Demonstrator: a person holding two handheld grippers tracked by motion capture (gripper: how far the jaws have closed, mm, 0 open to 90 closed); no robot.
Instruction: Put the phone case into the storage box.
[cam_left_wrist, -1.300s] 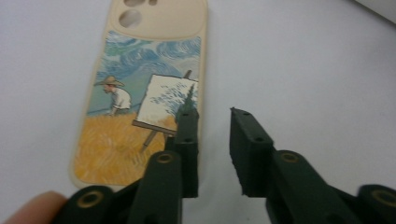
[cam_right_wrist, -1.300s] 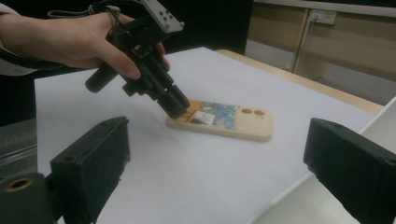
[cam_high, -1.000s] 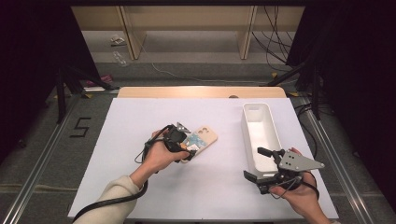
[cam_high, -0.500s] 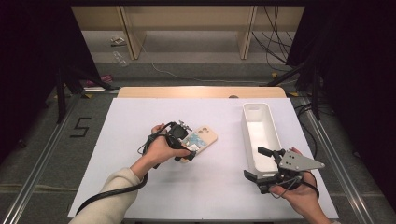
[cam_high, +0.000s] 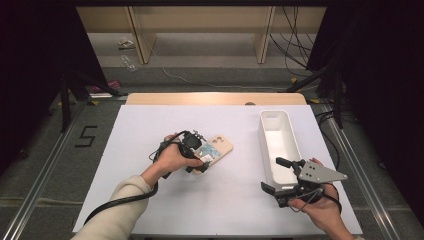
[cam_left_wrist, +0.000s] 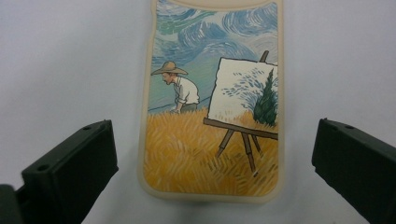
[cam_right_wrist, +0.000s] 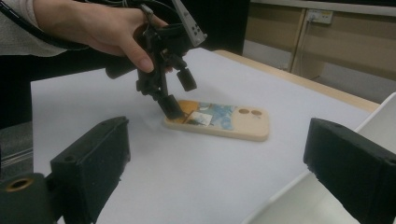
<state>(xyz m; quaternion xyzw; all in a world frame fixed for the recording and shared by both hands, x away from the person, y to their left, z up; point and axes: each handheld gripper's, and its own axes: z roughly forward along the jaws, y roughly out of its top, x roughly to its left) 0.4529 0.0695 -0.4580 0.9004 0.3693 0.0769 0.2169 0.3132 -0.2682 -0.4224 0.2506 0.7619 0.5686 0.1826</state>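
Lying flat on the white table (cam_high: 150, 200), left of the middle, is a phone case (cam_high: 216, 151) with a painted picture of a man in a straw hat beside an easel in a yellow field. Over its lower end hangs the left gripper (cam_high: 196, 159), pointing down, its jaws spread wide, having just been opening, one on each side of the case and clear of it. Well apart, near the front right corner, the right gripper (cam_high: 274, 175) rests with its jaws wide and nothing between them, just beside the near end of a long white tray (cam_high: 289, 131).
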